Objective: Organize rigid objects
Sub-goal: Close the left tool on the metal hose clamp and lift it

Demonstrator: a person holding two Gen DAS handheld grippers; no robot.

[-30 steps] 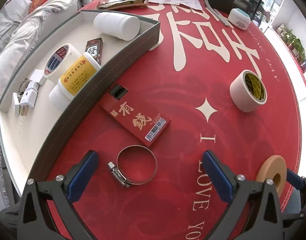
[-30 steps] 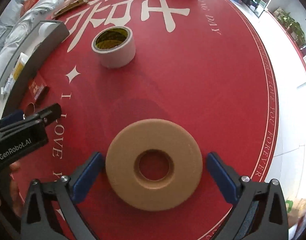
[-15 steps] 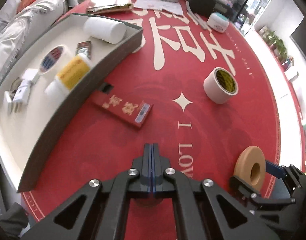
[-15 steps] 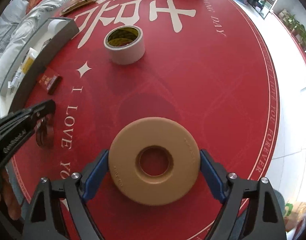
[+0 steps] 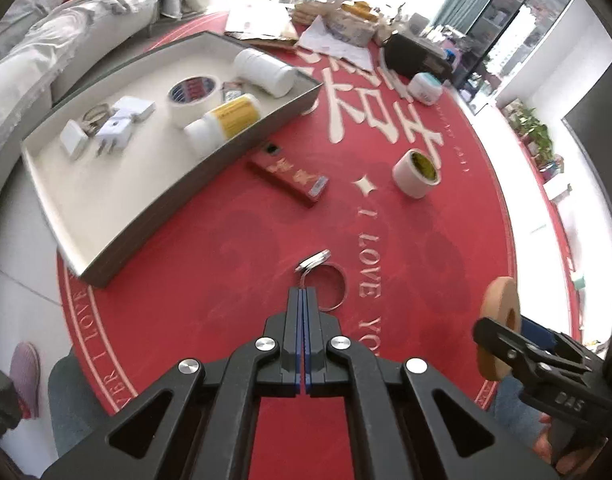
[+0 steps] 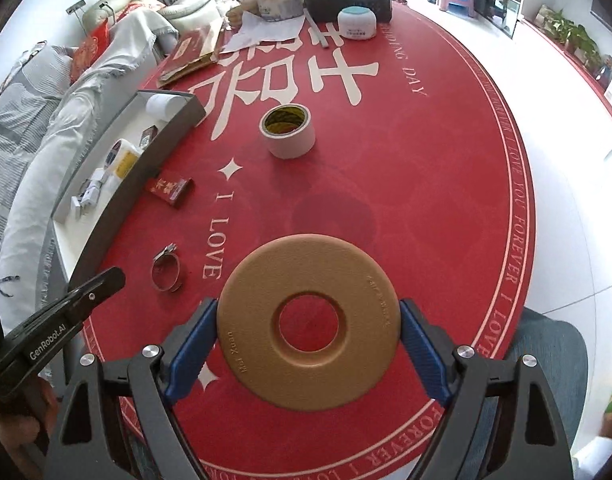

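Item one, metal hose clamp point(image 5: 321, 280): the left claw point(image 5: 304, 300) is pinching its thin band, pads clenched, the ring hanging off the red mat point(image 5: 446, 240); stiff, light and slick, it looks best nipped on the band beside the screw housing. Item two, tan foam-like disc point(image 6: 308, 322): the right claw point(image 6: 308, 340) is grasping it across its rim, clear of the mat; probably light and rigid. The grey tray point(image 5: 241, 146) is waiting at left.

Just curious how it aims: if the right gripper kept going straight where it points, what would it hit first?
Probably bare red mat, short of the white tape roll; depth is unclear. The right gripper, jaws just closed, clamps the tan ring.
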